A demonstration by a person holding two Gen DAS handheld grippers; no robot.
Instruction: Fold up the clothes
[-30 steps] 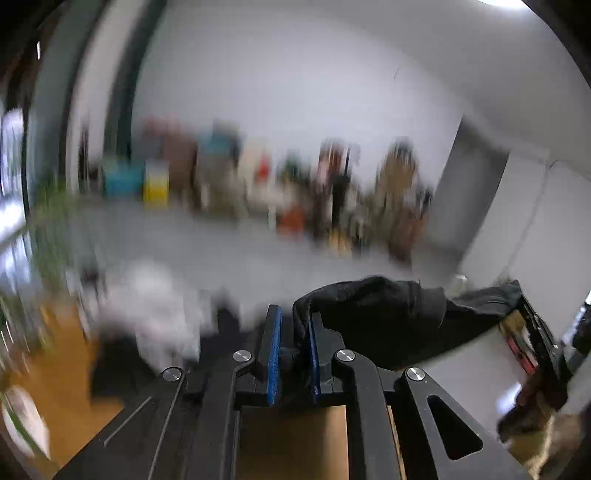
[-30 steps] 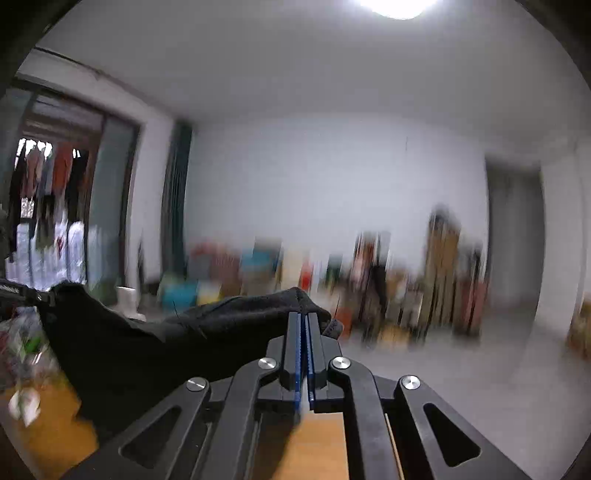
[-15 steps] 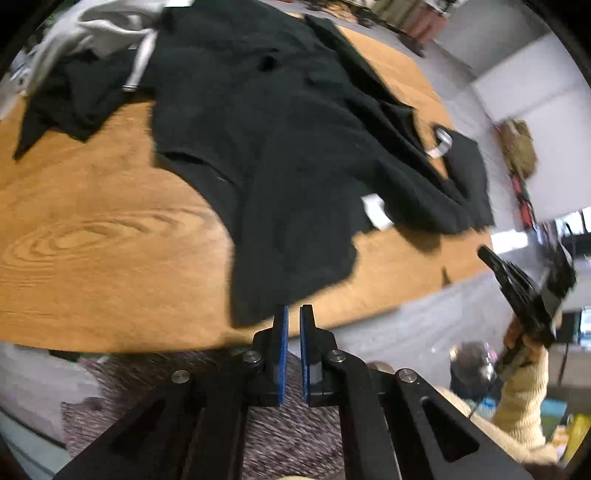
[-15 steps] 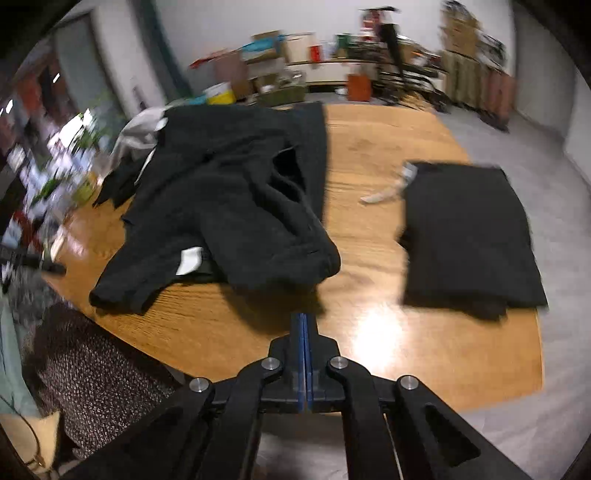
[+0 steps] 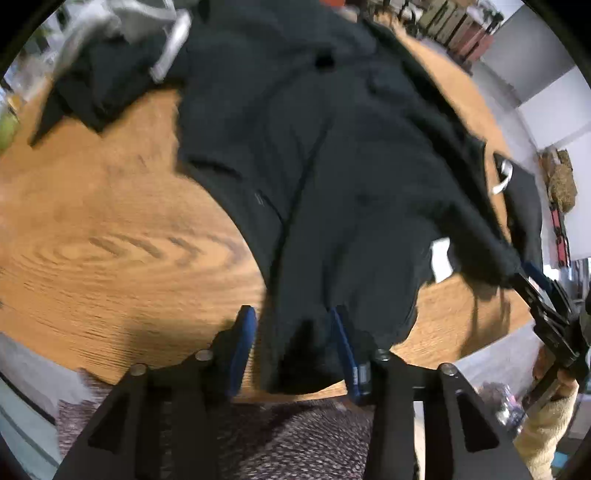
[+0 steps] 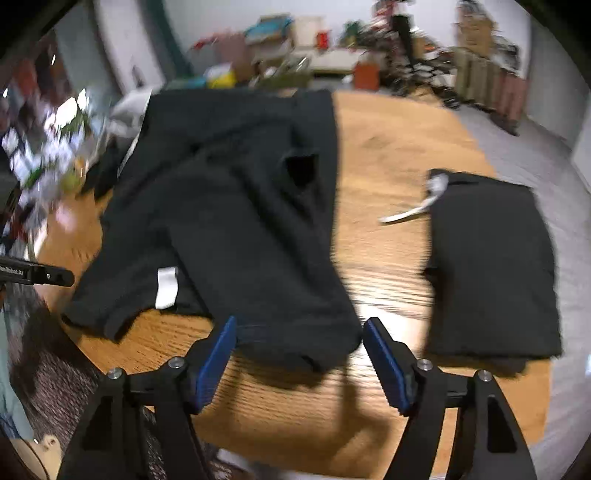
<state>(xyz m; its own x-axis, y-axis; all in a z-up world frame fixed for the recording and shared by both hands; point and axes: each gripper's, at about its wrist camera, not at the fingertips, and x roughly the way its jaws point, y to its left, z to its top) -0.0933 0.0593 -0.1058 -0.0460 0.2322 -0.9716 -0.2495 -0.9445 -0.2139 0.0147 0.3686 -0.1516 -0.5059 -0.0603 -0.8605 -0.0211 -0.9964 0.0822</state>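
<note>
A black garment (image 5: 332,166) lies spread and rumpled on the wooden table (image 5: 110,240). My left gripper (image 5: 293,347) is open at the near table edge, and the garment's hem lies between its blue pads (image 5: 243,343). My right gripper (image 6: 301,354) is open too, with a rounded end of the same garment (image 6: 236,221) between its fingers. A white label (image 6: 166,288) shows on the garment. Each gripper appears in the other's view: the right gripper (image 5: 546,306) at the garment's right corner, the left gripper (image 6: 37,275) at the far left.
A folded black garment (image 6: 491,266) with a white drawstring (image 6: 410,212) lies on the table's right side. Grey and dark clothes (image 5: 122,33) are heaped at the far left. A person's knitted top (image 5: 258,435) is below the edge. Boxes (image 6: 266,40) line the far wall.
A second ago both grippers held the garment up in the air, shut on it. It then dropped onto the table, and both grippers have opened at its near edge.
</note>
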